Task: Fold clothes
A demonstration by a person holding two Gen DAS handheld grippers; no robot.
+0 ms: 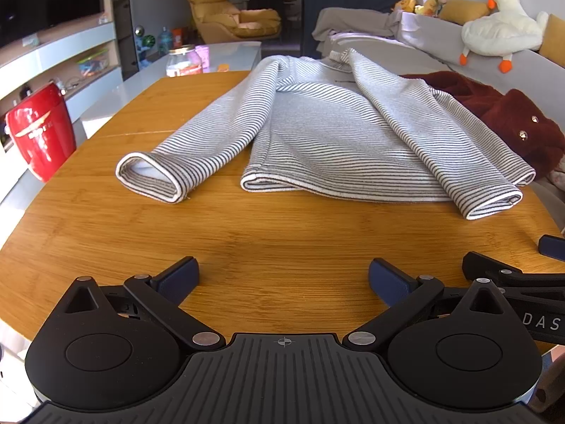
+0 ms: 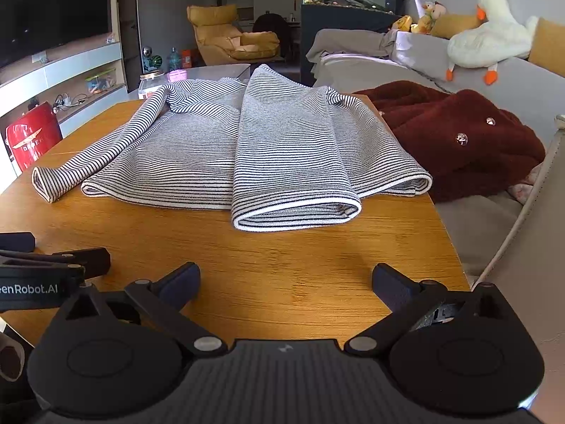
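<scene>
A black-and-white striped long-sleeved top (image 1: 328,130) lies flat on the wooden table (image 1: 268,240), hem toward me. Its left sleeve stretches out to the front left; its right sleeve is folded over the body. It also shows in the right wrist view (image 2: 226,148). My left gripper (image 1: 284,277) is open and empty, low over bare table in front of the hem. My right gripper (image 2: 286,281) is open and empty, in front of the folded right sleeve cuff (image 2: 296,215). Each gripper shows at the edge of the other's view.
A dark red fleece garment (image 2: 452,137) lies on the grey sofa (image 2: 494,212) beside the table's right edge. A red pot (image 1: 39,130) stands left of the table. A glass jar (image 1: 183,60) stands beyond the far edge. A plush goose (image 1: 501,28) sits on the sofa back.
</scene>
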